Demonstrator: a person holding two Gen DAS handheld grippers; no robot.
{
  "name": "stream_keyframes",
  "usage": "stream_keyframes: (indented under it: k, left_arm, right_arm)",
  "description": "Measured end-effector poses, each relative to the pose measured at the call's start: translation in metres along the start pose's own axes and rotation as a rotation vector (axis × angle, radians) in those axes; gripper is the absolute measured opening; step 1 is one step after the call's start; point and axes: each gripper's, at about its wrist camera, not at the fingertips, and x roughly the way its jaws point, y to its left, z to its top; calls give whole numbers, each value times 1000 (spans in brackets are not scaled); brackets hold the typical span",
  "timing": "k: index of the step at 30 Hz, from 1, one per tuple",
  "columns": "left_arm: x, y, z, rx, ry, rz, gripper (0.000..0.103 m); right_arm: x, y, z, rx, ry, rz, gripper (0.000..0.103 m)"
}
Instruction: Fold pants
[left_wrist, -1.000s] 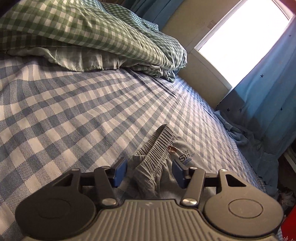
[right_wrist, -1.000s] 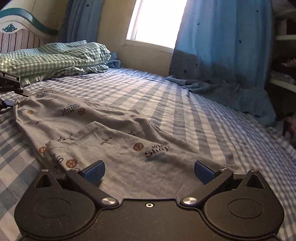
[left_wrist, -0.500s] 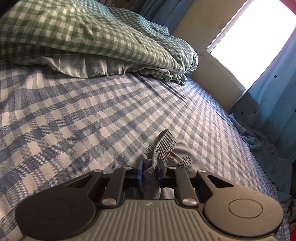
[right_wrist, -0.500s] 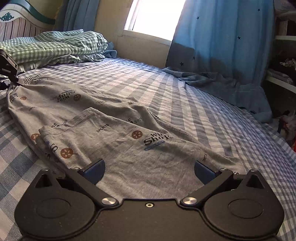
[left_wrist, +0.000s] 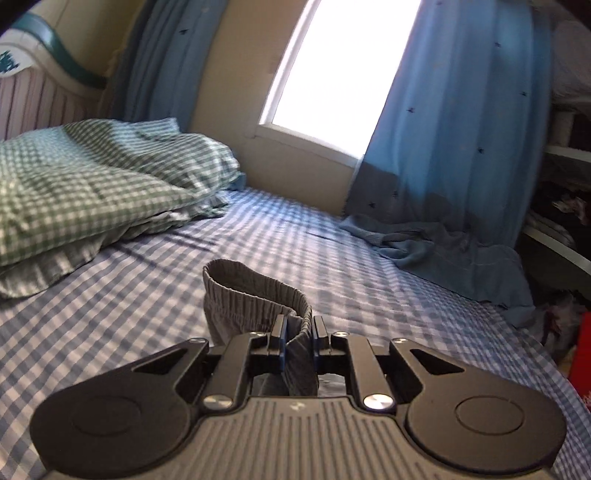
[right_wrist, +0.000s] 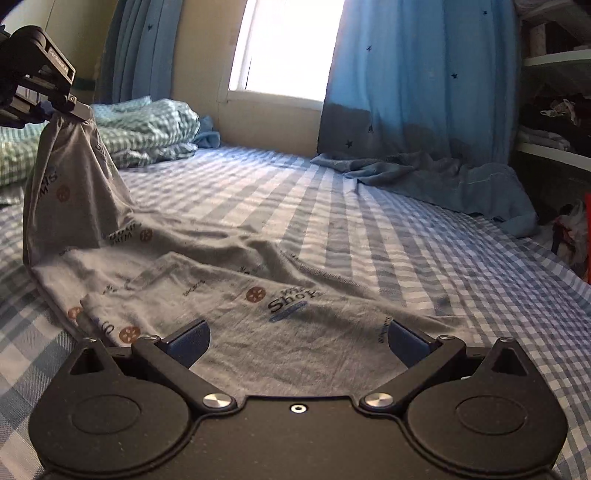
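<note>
Right wrist: pants (right_wrist: 229, 295) lengthwise leftward; waistband in left gripper (right_wrist: 79, 112); right gripper (right_wrist: 297, 341) wide

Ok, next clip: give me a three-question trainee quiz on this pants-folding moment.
1. True or false: the left gripper is clamped on the waistband of the pants.
2. Which is open over the fabric: (a) left gripper, (b) right gripper?
3. What lies at the head of the bed, behind the raised waistband?

Key: 1 true; 2 b; 3 the green checked quilt.
</note>
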Motion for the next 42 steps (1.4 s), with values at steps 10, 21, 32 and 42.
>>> stream_keyframes:
  k: [10,21,32,42]
  left_arm:
    - [-15,-159,-51,244,57,-272,13]
    - [21,-231,-167,400,264,-372,13]
    - [7,-239,-197,474,280,-416,16]
    - [-5,-178,-186,320,357,-406,79]
  right_arm:
    - [-52,-90,-24,48,20,-165,102]
    - [-97,-161,-77,143,101,-310,102]
    - [-94,-164,-86,163,136,-322,102]
    - [-91,-157,-71,127,137,-342,102]
